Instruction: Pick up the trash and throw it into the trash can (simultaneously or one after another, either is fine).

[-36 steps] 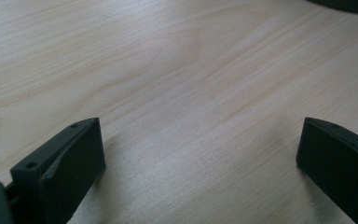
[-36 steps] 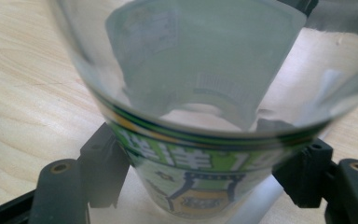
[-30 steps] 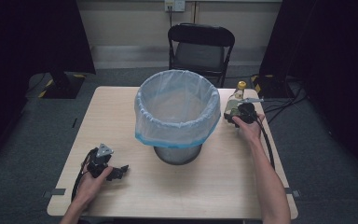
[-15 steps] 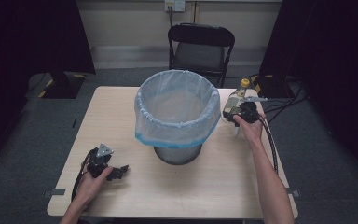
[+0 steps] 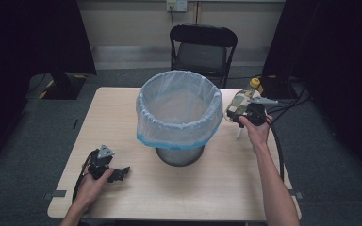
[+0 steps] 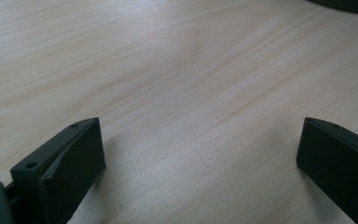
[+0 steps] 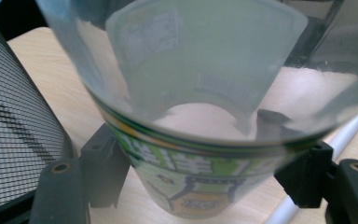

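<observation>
Right tool (image 5: 245, 112) grips a clear plastic bottle (image 5: 239, 102) with a green printed label and yellow cap, held off the tabletop (image 5: 122, 113) just beside the right rim of the bin (image 5: 178, 113), a mesh wastebasket lined with a pale blue bag. In the right gripper view the 2 black jaws press on either side of the bottle (image 7: 191, 116) near its labelled band, and the mesh wall (image 7: 18, 116) stands close at the left. Left tool (image 5: 108, 167) rests on the tabletop at the near left corner, well apart from the bin, jaws spread wide with bare wood (image 6: 191, 93) between them and nothing held. Judged step: carrying the bottle over the rim for a drop. Risks, as read from here: the bottle is smooth, round and looks thin-walled, so a grip across its body could let it twist or slip out short of the opening and land on the tabletop or roll off the far right edge. The bag's rim sits high and slack; a low approach could catch the bottle on the liner, drag it inward, or nudge the bin, which nothing steadies. A white stick-like object (image 7: 317, 154) lies on the tabletop beneath the bottle; what it is cannot be told. The trailing cable (image 5: 275, 141) along the right forearm could snag on the table edge.
</observation>
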`<state>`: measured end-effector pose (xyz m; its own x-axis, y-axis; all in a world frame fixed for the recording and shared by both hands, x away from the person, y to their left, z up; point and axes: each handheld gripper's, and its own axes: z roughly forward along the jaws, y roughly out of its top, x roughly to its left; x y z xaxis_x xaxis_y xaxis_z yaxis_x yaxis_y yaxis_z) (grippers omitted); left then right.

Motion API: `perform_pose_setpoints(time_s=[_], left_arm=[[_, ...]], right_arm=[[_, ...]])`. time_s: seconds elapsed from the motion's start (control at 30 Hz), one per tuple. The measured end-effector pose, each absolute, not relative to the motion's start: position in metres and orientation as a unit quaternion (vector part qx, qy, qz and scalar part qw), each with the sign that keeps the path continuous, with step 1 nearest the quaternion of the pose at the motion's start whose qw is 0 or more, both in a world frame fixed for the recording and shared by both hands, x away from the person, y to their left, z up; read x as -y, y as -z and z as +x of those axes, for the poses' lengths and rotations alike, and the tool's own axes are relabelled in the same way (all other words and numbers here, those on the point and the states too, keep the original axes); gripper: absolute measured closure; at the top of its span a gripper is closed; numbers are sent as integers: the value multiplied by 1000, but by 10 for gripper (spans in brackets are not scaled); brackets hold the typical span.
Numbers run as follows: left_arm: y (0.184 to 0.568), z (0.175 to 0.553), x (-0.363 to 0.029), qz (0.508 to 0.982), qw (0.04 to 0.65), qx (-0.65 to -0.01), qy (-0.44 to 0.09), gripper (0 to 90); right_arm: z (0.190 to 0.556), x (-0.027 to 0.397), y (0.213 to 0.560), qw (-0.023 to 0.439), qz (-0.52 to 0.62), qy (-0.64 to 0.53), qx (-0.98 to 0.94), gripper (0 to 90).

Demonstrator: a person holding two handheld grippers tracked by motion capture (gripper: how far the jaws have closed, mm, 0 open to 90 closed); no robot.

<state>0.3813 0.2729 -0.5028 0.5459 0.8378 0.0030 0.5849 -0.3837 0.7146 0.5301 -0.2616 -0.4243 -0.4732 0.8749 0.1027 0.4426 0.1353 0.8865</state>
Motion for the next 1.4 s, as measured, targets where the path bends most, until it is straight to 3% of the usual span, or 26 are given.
perform_pose_setpoints(time_s=[0.77, 1.4], left_arm=[[503, 381, -273, 811, 340, -439, -186, 3], [503, 381, -273, 811, 341, -439, -186, 3]], right_arm=[[492, 262, 375, 236, 450, -520, -686, 277], [490, 251, 330, 249, 418, -565, -667, 277]])
